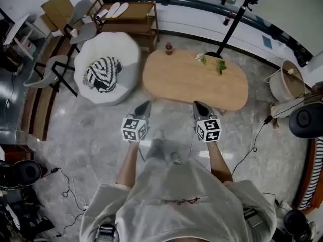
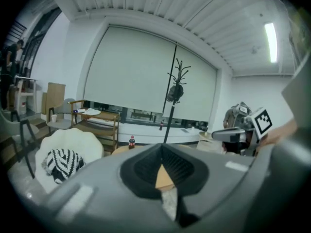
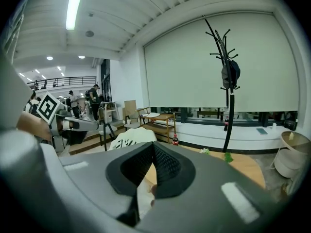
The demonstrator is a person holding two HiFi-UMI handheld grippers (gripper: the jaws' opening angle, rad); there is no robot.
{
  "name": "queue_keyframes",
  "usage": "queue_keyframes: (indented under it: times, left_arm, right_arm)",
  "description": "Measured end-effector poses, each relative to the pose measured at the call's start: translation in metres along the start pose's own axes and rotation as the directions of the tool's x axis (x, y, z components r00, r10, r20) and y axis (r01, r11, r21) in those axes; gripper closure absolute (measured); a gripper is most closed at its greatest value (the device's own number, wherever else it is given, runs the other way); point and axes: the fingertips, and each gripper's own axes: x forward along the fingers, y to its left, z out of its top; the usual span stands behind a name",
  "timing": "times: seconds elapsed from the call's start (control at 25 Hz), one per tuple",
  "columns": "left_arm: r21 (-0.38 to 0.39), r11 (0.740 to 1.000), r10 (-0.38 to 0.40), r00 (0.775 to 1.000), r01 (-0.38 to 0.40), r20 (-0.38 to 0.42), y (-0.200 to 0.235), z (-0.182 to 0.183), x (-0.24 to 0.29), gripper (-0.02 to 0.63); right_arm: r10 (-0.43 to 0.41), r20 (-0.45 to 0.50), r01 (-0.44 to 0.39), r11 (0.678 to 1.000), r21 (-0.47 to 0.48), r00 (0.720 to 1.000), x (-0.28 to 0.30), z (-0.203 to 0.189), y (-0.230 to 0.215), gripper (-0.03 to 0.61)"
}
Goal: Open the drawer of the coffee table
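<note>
The oval wooden coffee table (image 1: 197, 79) stands on the marble floor just ahead of me; no drawer shows from above. My left gripper (image 1: 146, 105) and my right gripper (image 1: 198, 105) hover side by side short of the table's near edge, both shut and empty. In the left gripper view the jaws (image 2: 162, 150) meet in a point, with a sliver of the tabletop (image 2: 163, 179) below them. The right gripper view shows its jaws (image 3: 153, 148) closed too, the tabletop (image 3: 243, 166) beyond them.
On the table stand a red bottle (image 1: 168, 48) and two small plants (image 1: 202, 58). A white pouf with a striped cloth (image 1: 103, 73) sits left of it. A wooden shelf (image 1: 132, 15), a coat stand (image 1: 229, 26), a round basket (image 1: 285, 80) and floor cables (image 1: 255, 142) surround it.
</note>
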Motion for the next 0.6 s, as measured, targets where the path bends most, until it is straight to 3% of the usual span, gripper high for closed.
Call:
queue_keyframes:
  times: [0.32,0.6]
  left_arm:
    - [-0.005,0.994,-0.108,0.994,0.108,-0.030,0.081,0.034,0.072,0.614]
    - [-0.029,0.981,-0.195,0.979,0.194,-0.061,0.120,0.042,0.129,0.614]
  right_arm:
    - [-0.100,-0.024,0.101,0.995,0.018,0.995,0.088,0.039,-0.010,0.574]
    - [-0.189,-0.066,0.191,0.981,0.033,0.980,0.130,0.046,-0.029,0.574]
